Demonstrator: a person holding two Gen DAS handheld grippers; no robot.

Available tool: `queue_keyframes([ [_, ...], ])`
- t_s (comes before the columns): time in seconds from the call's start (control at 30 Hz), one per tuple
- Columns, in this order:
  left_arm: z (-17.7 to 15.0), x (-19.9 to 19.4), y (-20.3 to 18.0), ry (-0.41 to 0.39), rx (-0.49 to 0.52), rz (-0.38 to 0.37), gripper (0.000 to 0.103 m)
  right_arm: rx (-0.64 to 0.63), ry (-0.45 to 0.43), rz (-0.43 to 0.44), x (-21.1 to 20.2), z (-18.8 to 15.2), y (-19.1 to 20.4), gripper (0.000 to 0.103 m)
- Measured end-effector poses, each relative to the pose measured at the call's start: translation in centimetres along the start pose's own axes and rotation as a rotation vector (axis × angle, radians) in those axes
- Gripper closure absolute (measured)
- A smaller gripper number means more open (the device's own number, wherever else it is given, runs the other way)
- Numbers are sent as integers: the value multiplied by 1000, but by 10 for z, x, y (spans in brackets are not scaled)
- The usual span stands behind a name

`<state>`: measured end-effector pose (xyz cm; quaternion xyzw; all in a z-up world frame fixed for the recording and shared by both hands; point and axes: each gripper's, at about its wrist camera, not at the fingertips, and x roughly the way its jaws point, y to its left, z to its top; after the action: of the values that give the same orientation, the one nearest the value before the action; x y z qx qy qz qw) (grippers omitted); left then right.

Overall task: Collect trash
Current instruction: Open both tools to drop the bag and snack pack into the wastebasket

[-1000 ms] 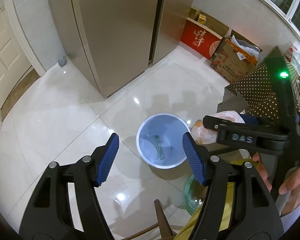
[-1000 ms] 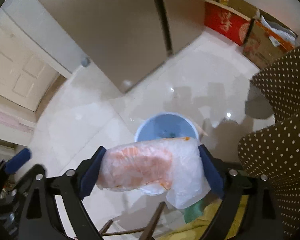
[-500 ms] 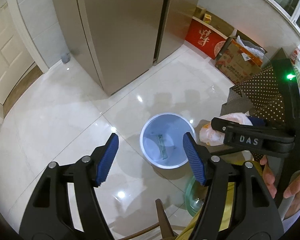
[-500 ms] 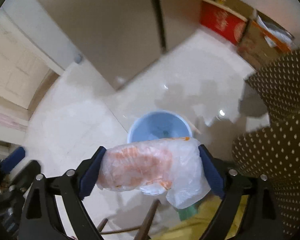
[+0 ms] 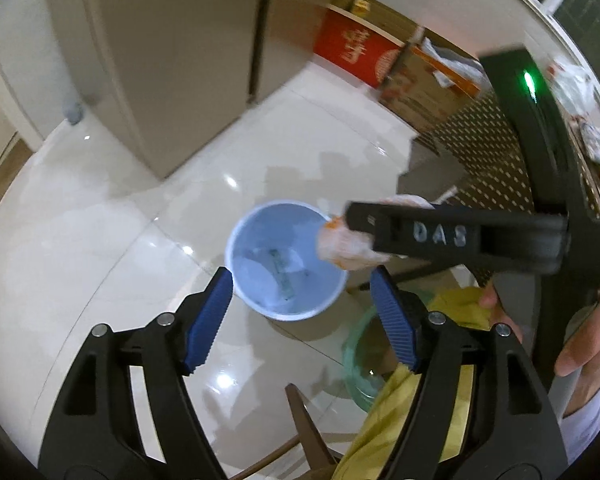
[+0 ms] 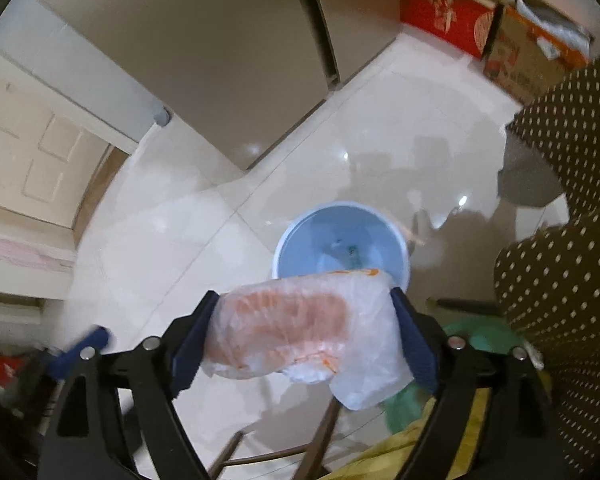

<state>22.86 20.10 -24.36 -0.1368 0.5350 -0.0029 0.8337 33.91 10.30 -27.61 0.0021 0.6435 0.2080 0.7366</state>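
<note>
A pale blue bin [image 5: 286, 258] stands open on the glossy white tiled floor [image 5: 100, 248], with a few scraps lying at its bottom. The right hand-held gripper [image 6: 302, 332] grips a crumpled clear plastic bag [image 6: 300, 328] with orange print between its blue pads; in the left wrist view the bag [image 5: 342, 242] hangs over the bin's right rim. The left hand-held gripper [image 5: 302, 318] holds nothing, its jaws opening, and through the gap the bin shows below. Beside the bin a green glass bowl [image 5: 360, 360], a yellow cloth [image 5: 388, 420] and thin brown chair legs [image 5: 306, 432] crowd the near floor, all partly cut off by the gripper arms. A brown dotted cloth [image 6: 572, 280] covers the right side. A tall beige cabinet [image 5: 172, 52] rises behind, with a red box [image 5: 352, 48] and an open carton [image 5: 424, 84] along the far wall and a panelled door [image 6: 28, 152] at left. Both views are blurred at the edges; the bin's contents are too small to identify.
</note>
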Motion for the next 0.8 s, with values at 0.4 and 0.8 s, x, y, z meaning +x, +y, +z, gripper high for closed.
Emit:
queue_keyframes([
  [0.4, 17, 59, -6, 58, -28, 147, 28, 3, 9, 31, -14, -5, 5, 20],
  [0.8, 13, 34, 4, 34, -43, 148, 28, 21, 13, -30, -7, -5, -15, 21],
])
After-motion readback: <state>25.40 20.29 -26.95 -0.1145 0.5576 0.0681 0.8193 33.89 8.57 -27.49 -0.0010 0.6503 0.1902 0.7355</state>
